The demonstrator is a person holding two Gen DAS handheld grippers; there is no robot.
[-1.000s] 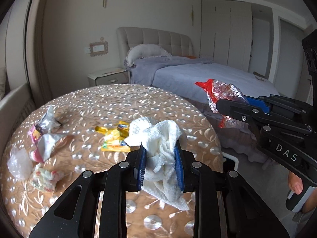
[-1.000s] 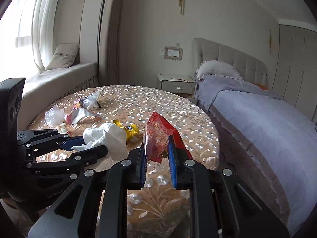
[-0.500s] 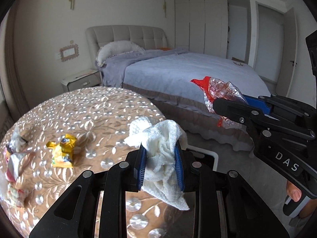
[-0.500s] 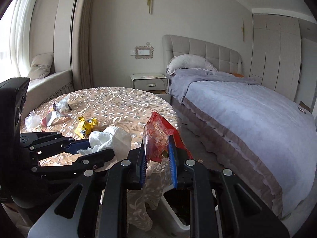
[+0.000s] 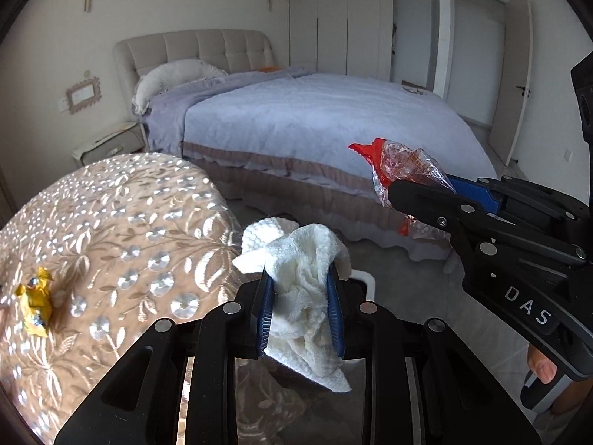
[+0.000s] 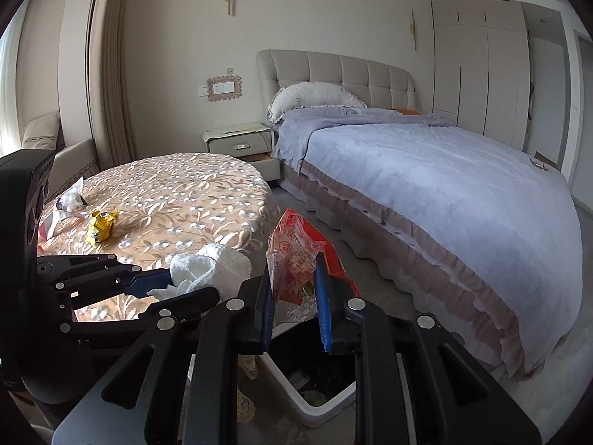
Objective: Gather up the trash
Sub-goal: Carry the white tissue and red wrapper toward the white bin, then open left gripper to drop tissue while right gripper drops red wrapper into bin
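My left gripper (image 5: 298,282) is shut on a crumpled white tissue (image 5: 302,296), held past the round table's edge; it also shows in the right wrist view (image 6: 211,270). My right gripper (image 6: 292,289) is shut on a red and clear snack wrapper (image 6: 296,256), also seen in the left wrist view (image 5: 402,167). Both hang above a white trash bin (image 6: 315,404) on the floor, its dark inside partly hidden by my fingers. A yellow wrapper (image 6: 100,224) (image 5: 35,302) and white crumpled trash (image 6: 72,198) lie on the table (image 6: 178,193).
A bed with a lilac cover (image 6: 426,185) stands right of the bin, a nightstand (image 6: 241,142) behind the table. A grey floor strip runs between table and bed. Wardrobe doors (image 5: 341,18) line the far wall.
Both grippers have swung right off the table with their trash and now hang over the bin. The table and its remaining trash have slid to the left of both views.
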